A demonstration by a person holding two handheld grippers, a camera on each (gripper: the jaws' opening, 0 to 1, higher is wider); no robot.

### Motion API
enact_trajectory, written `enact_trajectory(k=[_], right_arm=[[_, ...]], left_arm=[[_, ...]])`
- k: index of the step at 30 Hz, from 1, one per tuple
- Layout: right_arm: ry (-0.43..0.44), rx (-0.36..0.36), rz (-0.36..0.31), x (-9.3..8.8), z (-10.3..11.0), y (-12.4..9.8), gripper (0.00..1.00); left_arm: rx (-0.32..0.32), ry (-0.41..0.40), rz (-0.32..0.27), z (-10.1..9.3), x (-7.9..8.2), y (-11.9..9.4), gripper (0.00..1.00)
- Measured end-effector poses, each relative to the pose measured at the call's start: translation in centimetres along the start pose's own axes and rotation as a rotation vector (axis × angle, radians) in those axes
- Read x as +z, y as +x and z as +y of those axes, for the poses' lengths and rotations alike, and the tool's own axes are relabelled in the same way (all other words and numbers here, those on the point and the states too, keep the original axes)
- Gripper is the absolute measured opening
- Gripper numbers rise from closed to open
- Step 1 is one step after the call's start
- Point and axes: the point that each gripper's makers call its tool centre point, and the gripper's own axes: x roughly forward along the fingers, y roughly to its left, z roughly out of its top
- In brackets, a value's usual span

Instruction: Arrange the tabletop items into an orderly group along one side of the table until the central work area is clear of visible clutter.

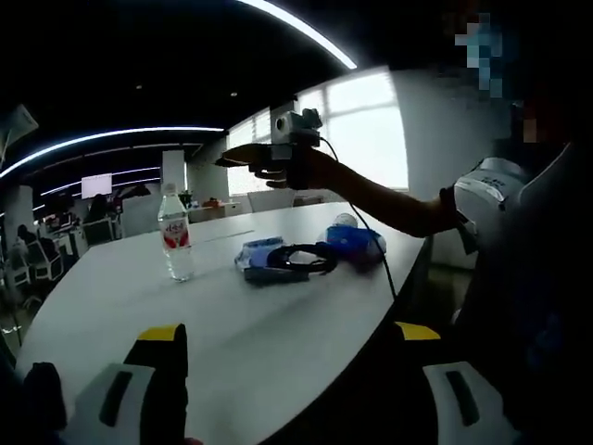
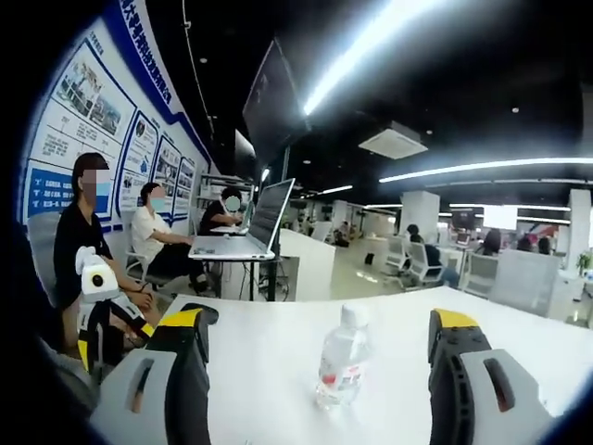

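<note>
One bottle (image 1: 175,234), one black cable (image 1: 301,259), two blue packets (image 1: 352,243), table (image 1: 250,334)

We see a dim office lit by long ceiling strips (image 2: 389,37) that glare white. In the left gripper view a bright window (image 1: 361,130) is overexposed, making the person's arm dark. Fisheye bends edges; near jaws are slightly soft.
</note>
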Motion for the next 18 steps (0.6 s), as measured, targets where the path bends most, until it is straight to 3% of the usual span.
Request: enact_trajectory(k=[6, 12, 18], right_arm=[[0.018, -0.028, -0.014, 0.2, -1.0, -2.8, 0.95], [0.022, -0.067, 0.019, -1.1, -1.8, -5.3, 0.95], [0.021, -0.091, 0.012, -1.2, -1.9, -7.4, 0.95]], left_arm=[[-0.017, 0.006, 0.009, -0.3, -0.2, 0.2, 0.89], [-0.027, 0.009, 0.002, -0.3, -0.1, 0.3, 0.90], [-0.047, 0.018, -0.006, -0.5, 0.2, 0.8, 0.92]])
